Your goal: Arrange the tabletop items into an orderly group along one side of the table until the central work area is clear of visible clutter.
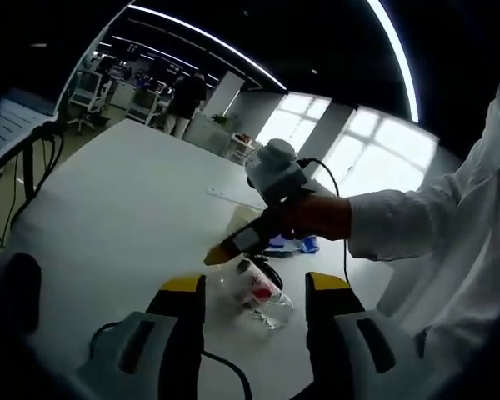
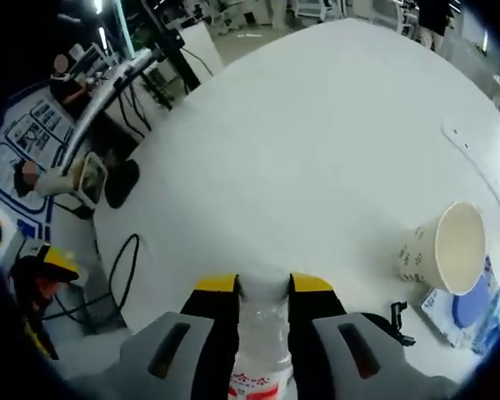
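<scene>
**Inspector:** Two grippers were on record. The right gripper (image 2: 262, 287) had its jaws pinching a clear plastic bottle (image 2: 261, 350) with a red label; in the left gripper view that bottle (image 1: 262, 296) hung tilted just above the table (image 1: 133, 208), near its edge. The left gripper (image 1: 254, 287) stood with its jaws spread, holding nothing, close below the bottle.

**Reviewer:** Where was the remaining clutter?

**Inspector:** A paper cup (image 2: 446, 250) lay on its side to the right of the bottle, its open mouth facing the camera. Just beside it sat a blue-and-white packet (image 2: 471, 312), and a small black clip-like item (image 2: 398, 321) lay near it. A thin pale strip (image 2: 475, 162) rested farther out on the table.

**Reviewer:** Risks?

**Inspector:** Three, in my judgement. The bottle was thin-walled and gripped near its upper part, so it could slip or swing if moved quickly. The tipped cup would likely roll if nudged. A cable (image 2: 121, 283) trailed over the table edge below the left gripper and could snag. Whether the bottle held liquid, I could not tell.
</scene>
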Demonstrator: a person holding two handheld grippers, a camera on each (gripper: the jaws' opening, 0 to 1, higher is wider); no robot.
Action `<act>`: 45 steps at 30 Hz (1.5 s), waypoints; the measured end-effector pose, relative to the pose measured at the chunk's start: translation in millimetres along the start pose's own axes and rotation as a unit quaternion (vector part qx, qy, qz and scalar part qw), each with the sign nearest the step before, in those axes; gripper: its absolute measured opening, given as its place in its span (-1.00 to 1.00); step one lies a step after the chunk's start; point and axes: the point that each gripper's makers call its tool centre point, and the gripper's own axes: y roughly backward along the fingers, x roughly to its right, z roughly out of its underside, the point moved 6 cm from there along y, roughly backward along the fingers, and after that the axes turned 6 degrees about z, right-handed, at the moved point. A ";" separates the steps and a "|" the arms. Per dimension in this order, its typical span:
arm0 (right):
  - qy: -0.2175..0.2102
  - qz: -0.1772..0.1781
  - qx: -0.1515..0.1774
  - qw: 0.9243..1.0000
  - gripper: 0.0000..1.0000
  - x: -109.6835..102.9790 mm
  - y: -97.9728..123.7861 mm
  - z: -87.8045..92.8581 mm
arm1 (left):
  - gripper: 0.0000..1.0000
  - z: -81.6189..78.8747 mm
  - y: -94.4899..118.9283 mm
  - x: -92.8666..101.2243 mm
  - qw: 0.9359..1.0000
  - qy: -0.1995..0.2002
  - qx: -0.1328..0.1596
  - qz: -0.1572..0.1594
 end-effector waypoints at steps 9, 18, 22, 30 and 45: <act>0.002 0.011 0.036 0.999 -0.62 -2.7 23.8 2.3 | 0.05 15.5 -38.7 0.2 0.999 0.009 -0.027 0.022; -0.003 0.021 0.066 0.998 -0.62 -2.5 47.6 9.3 | 0.33 37.6 -80.9 3.6 0.997 -0.001 -0.064 0.046; -0.010 0.025 0.075 0.997 -0.62 -1.3 55.0 12.7 | 0.36 50.4 -99.4 3.9 0.995 -0.002 -0.081 0.057; -0.020 0.032 0.091 0.995 -0.62 -3.3 69.2 22.0 | 0.35 70.2 -124.2 12.2 0.991 -0.007 -0.098 0.086; -0.041 0.042 0.108 0.992 -0.62 -1.0 85.9 36.6 | -0.05 80.8 -140.4 22.4 0.989 -0.049 -0.099 0.098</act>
